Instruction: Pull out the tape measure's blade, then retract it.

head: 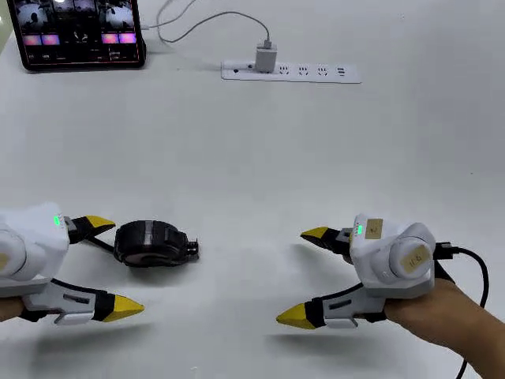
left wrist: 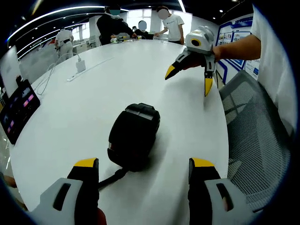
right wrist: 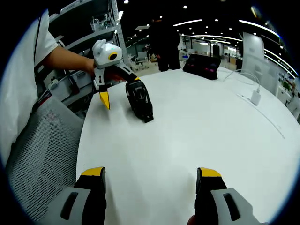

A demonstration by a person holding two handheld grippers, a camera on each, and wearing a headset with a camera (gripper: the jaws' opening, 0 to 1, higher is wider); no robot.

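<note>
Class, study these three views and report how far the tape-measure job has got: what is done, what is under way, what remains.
Done: nothing yet; the black round-cased tape measure lies on the white table with no blade drawn out. In hand: the left gripper, open, is at the case without clamping it; the right gripper hangs open, apart. Left: grip, pull, retract.

Nothing written here can be read. Two tan stickers (head: 413,259) on the right hand-held gripper (head: 304,276) carry dark marks too small to make out. The tablet (head: 79,31) screen shows small captions, all blurred. The print on the blue wall boards (left wrist: 241,33) is too small to read.
</note>
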